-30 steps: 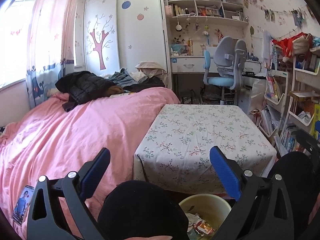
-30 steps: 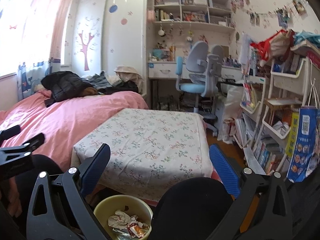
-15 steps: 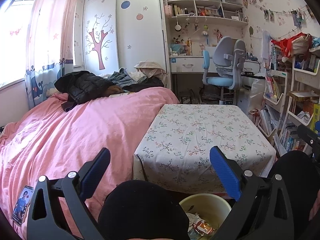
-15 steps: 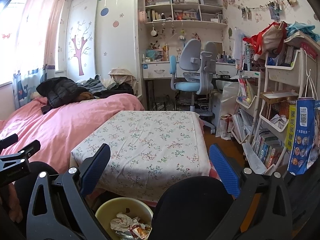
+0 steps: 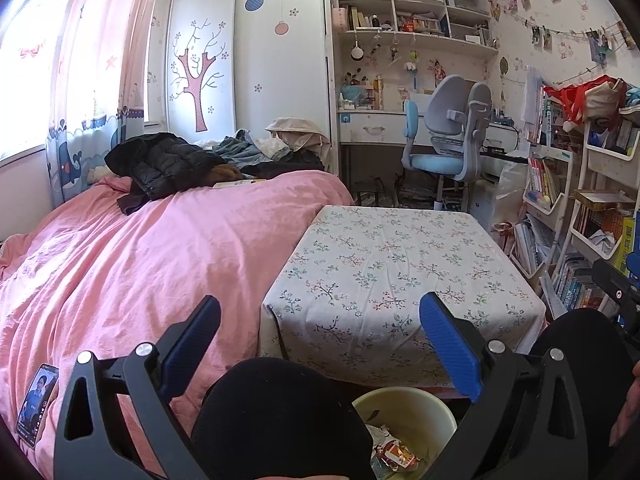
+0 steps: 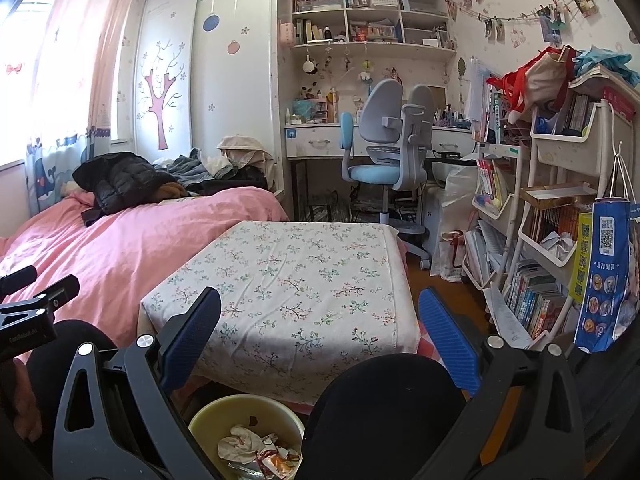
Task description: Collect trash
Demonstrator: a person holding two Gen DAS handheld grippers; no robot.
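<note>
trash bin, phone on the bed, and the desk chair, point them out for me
trash bin [image 6: 200, 420], right wrist view, on the near left of its yellow rim
phone [image 5: 37, 404], left wrist view, middle of its lit screen
desk chair [image 6: 374, 172], right wrist view, on its blue seat cushion

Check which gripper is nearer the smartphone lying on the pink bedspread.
Left. The left gripper hangs just right of the smartphone; the right gripper sits farther right, beyond the left one, phone outside its view.

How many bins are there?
1. The bin stands on the floor just below the near edge of the table, with wrappers inside. Knees hide part of the floor, so another could be out of sight.
</note>
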